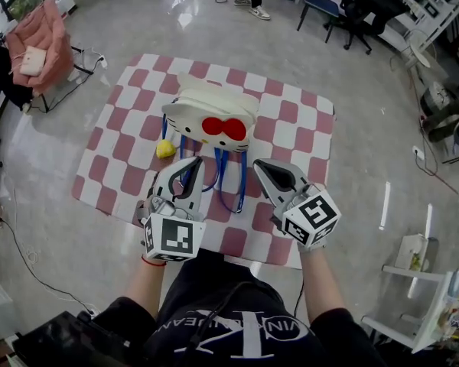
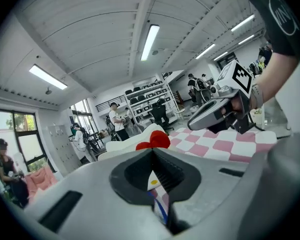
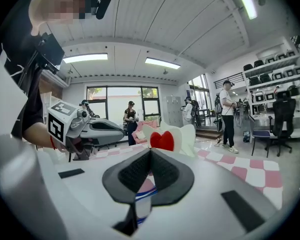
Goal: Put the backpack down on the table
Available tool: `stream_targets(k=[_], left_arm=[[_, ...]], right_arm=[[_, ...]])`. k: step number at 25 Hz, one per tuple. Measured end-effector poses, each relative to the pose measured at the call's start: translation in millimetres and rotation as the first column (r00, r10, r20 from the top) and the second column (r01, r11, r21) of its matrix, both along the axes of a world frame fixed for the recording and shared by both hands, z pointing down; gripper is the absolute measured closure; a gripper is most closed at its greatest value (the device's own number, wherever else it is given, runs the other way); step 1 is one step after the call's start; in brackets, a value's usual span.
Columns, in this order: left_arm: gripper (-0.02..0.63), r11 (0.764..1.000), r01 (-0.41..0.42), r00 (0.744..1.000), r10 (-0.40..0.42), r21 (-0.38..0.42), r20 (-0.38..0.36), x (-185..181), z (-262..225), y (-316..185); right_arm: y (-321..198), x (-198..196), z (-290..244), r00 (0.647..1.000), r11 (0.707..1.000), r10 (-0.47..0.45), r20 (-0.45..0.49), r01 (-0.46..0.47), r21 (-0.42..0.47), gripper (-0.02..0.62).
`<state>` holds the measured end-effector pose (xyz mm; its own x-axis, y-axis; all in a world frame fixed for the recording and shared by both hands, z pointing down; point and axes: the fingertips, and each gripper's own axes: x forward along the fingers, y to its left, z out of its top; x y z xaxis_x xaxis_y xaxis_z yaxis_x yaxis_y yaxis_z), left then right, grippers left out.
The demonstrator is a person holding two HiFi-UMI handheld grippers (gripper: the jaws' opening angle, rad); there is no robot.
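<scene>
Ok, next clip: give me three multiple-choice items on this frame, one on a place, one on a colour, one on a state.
1. Where is the small yellow ball?
A. on top of the backpack
B. on the checked cloth, beside the backpack
C. on the floor

2. What colour is the bow on the backpack?
A. blue
B. red
C. green

3. How is the backpack placed?
A. hanging in the air by a strap
B. standing on a chair
C. lying on the checked cloth

Answers:
1 B: the head view shows the yellow ball on the cloth, right at the backpack's edge.
2 B: the bow is red in the head view and in both gripper views.
3 C: the backpack rests flat on the cloth and nothing lifts it.
</scene>
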<state>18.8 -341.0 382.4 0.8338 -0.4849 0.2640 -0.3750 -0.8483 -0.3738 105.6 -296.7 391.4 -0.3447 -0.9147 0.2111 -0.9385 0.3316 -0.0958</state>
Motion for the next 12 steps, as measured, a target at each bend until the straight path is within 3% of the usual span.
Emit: stream_targets(k=[7,12], left_arm=[[0.600,0.988,0.068,0.995,-0.078,-0.137,-0.066,-14.9,0.7,41.0],[0.600,0.986,0.030,0.997,-0.042,-0.163,-0.065,-17.5,11.8,83.9]], right_arm=[[35.8,-22.6,-3.9,0.998,0.999,-0.047,0.030,0.047,0.004,0.595],[64.0,-38.6,-2.6,0.998,0.999,-0.054,0.041,0.054,-0.006,0.595]])
